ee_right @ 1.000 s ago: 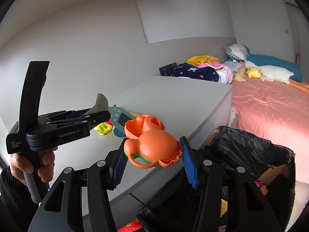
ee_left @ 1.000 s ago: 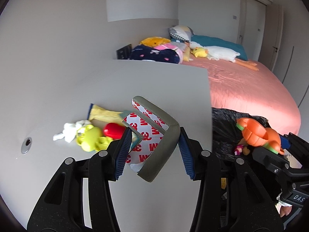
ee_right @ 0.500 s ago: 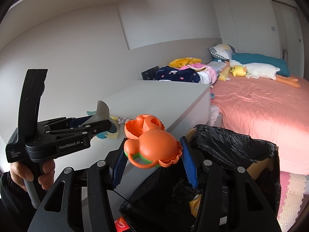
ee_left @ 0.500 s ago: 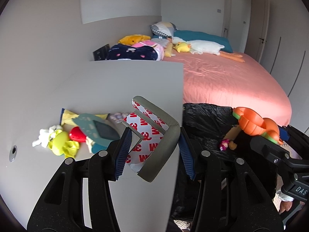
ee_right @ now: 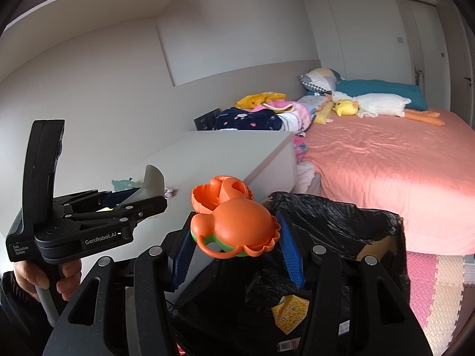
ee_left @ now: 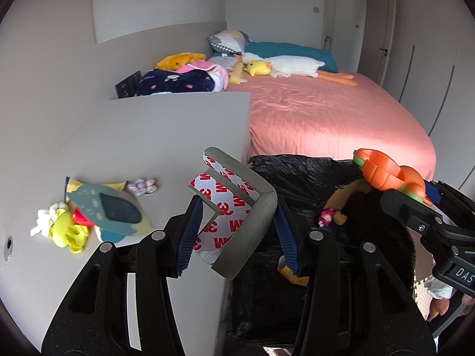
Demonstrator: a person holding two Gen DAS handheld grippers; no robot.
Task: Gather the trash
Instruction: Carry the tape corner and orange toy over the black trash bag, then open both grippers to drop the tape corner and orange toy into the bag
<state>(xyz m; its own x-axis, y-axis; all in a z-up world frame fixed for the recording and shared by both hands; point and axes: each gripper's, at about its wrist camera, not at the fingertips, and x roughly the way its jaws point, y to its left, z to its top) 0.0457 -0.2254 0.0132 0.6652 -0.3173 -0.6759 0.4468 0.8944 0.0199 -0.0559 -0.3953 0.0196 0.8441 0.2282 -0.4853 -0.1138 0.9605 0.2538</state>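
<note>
The left gripper [ee_left: 237, 222] still pinches the grey foam corner piece [ee_left: 252, 207] in its jaws. It has slid off the desk [ee_left: 133, 148] toward the black trash bag [ee_left: 311, 184], which now fills more of the view. The right gripper [ee_right: 234, 246] still pinches the orange toy [ee_right: 237, 222], now above the bag's rim.
</note>
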